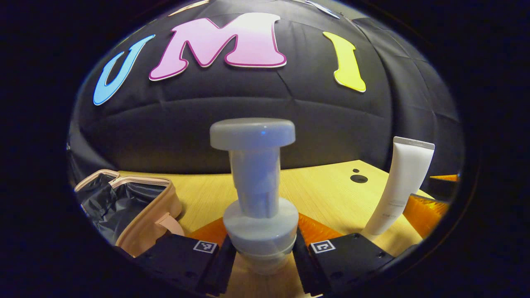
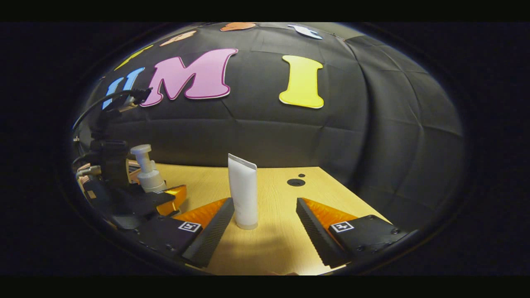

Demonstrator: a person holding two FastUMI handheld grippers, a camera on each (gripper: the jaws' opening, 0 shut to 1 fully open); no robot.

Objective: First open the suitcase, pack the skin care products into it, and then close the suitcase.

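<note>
Two hand-held grippers up: my left hand-held gripper [image 1: 261,250] clamps the pump bottle [image 1: 258,194] above the bench [image 1: 323,186], open suitcase [image 1: 124,211] at its left. My right hand-held gripper [image 2: 265,227] is spread, the white tube [image 2: 243,192] standing upright between its fingers, untouched.

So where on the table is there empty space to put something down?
Bare wood lies behind the white tube, out to the two dark holes near the wall. It is crowded on the left, where the left gripper holds the pump bottle beside the open suitcase.
</note>
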